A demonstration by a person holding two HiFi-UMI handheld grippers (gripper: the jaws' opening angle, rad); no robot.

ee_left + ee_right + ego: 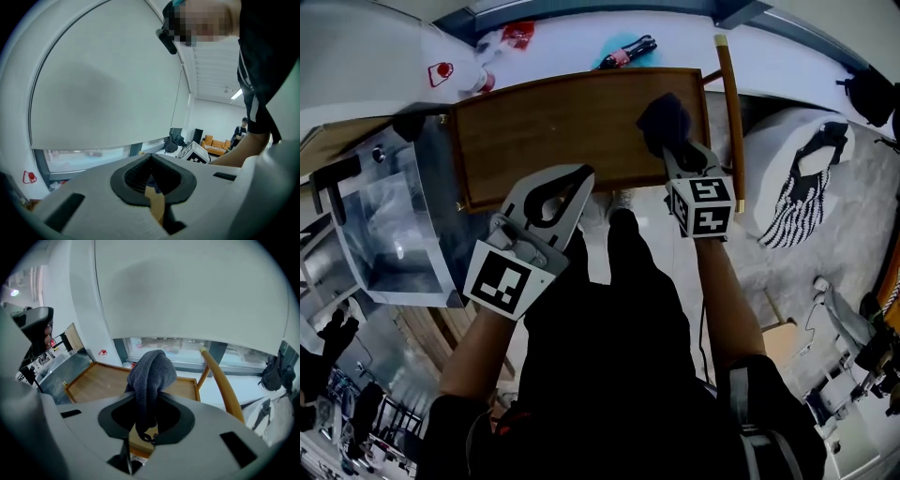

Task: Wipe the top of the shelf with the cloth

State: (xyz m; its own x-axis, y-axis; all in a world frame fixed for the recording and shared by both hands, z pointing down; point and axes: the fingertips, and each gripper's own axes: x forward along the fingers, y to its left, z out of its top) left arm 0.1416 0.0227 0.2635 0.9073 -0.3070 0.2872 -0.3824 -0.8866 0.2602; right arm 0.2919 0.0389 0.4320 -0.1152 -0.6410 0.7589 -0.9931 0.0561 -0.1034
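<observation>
The shelf's wooden top, rimmed like a tray, lies just ahead of me. A dark grey-blue cloth bunches up on its right end, and my right gripper is shut on it. In the right gripper view the cloth stands up out of the right gripper over the shelf top. My left gripper hangs at the shelf's front edge, shut with nothing in it. The left gripper view tilts upward, showing the left gripper against a white blind, with a sliver of wood between the jaws.
A metal and glass box stands against the shelf's left side. A wooden rail runs along its right side, with a white cushion and patterned shoe beyond. A bottle lies on the white sill behind.
</observation>
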